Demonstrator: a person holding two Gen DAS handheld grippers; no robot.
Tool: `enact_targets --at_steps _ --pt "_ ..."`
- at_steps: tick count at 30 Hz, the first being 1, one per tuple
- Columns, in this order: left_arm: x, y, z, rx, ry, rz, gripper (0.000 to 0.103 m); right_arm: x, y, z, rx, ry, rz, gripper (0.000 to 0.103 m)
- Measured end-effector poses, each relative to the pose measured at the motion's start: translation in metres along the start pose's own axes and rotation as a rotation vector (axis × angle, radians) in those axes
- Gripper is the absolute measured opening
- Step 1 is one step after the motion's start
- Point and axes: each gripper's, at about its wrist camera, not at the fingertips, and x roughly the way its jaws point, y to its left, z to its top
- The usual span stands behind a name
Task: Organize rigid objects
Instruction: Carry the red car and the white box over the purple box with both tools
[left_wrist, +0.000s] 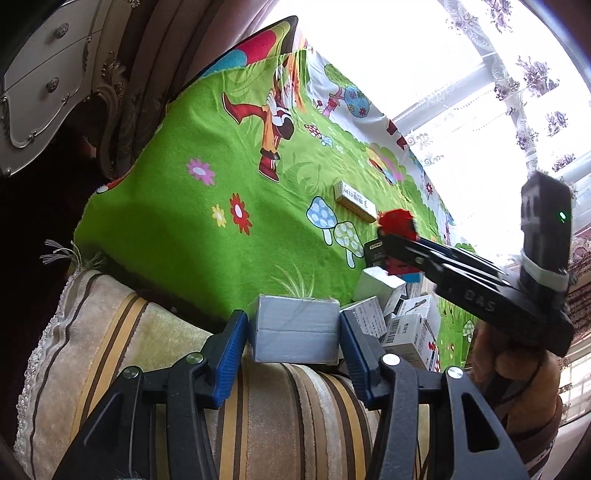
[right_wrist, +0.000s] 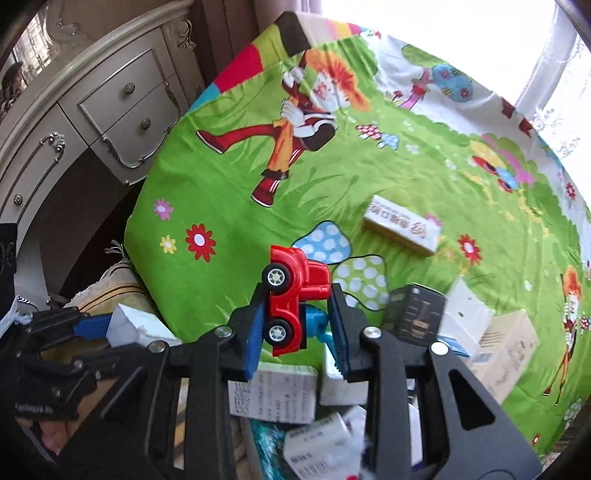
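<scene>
Now red toy truck between right gripper fingers.

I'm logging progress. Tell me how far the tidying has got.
Done: only one long box lies apart on the green cloth. In hand: left gripper clamps a grey box; right gripper clamps a red toy car. Left: the box heap remains jumbled.

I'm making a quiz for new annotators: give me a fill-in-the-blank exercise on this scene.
1. The right hand-held gripper holds a ____ plastic toy truck.
2. The left hand-held gripper grips a plain ____ cardboard box.
3. The long cream printed carton lies alone on the ____ cartoon cloth.

Missing: red; white; green
</scene>
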Motion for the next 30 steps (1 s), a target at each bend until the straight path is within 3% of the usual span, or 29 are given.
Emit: enact_targets --at_steps 5,10,14,22,30 --pt "-0.007 -0.01 -0.002 0.031 -0.019 -0.012 0.051 -0.068 -0.054 -0.052 0.067 -0.058 -0.064 0.036" --pt "-0.012 -0.027 -0.004 0.059 -0.028 -0.033 0.051 -0.129 -0.11 -0.132 0.198 -0.08 -0.184 0.036" --pt "-0.017 -0.056 -0.01 0.112 -0.033 -0.067 0.051 -0.159 -0.15 -0.209 0.318 -0.049 -0.3 0.036" --pt "-0.011 -0.127 -0.039 0.248 0.023 -0.142 0.051 -0.166 -0.201 -0.344 0.585 0.026 -0.359 0.036" --pt "0.014 -0.214 -0.088 0.426 0.151 -0.235 0.051 -0.155 -0.222 -0.407 0.671 0.094 -0.473 0.036"
